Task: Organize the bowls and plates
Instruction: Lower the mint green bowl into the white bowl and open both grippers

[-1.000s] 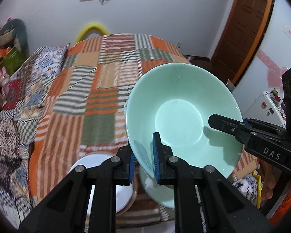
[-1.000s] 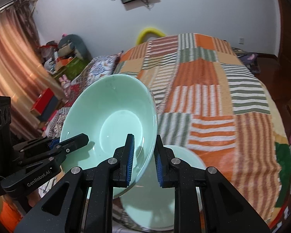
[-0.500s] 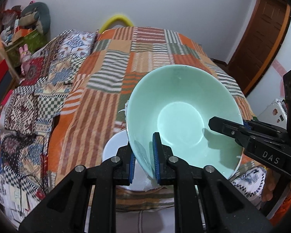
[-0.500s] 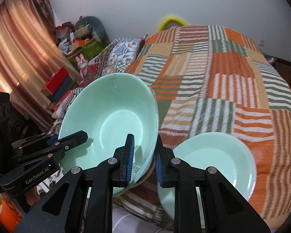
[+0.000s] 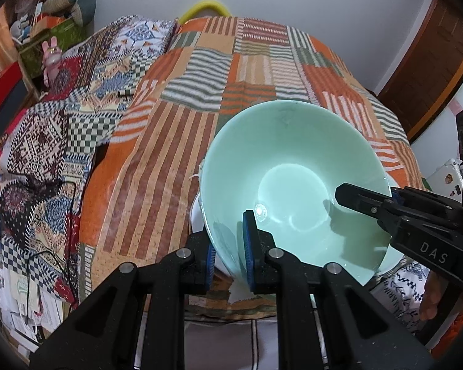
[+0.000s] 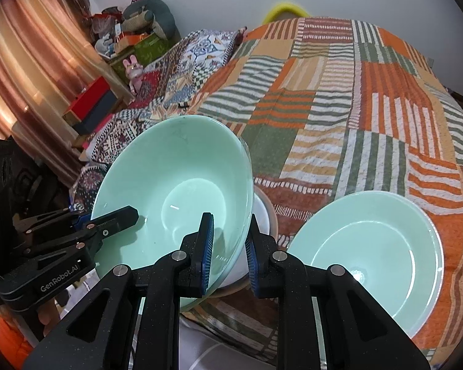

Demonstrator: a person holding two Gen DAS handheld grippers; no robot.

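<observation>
Both hand-held grippers hold one mint-green bowl (image 5: pixel 293 185) above the near edge of the bed (image 5: pixel 231 71). The left hand-held gripper (image 5: pixel 228 256) is closed on the bowl's near left rim, one blue pad inside the bowl and one outside. The right hand-held gripper (image 6: pixel 230 252) pinches the opposite rim in the same way. The bowl is tilted, its opening facing up and toward the cameras. Under it sits a white bowl (image 6: pixel 264 215), only partly visible. Just right of these, in the right wrist view, a mint-green plate (image 6: pixel 370 252) lies flat on the striped quilt (image 6: pixel 355 92), near the bed's edge.
</observation>
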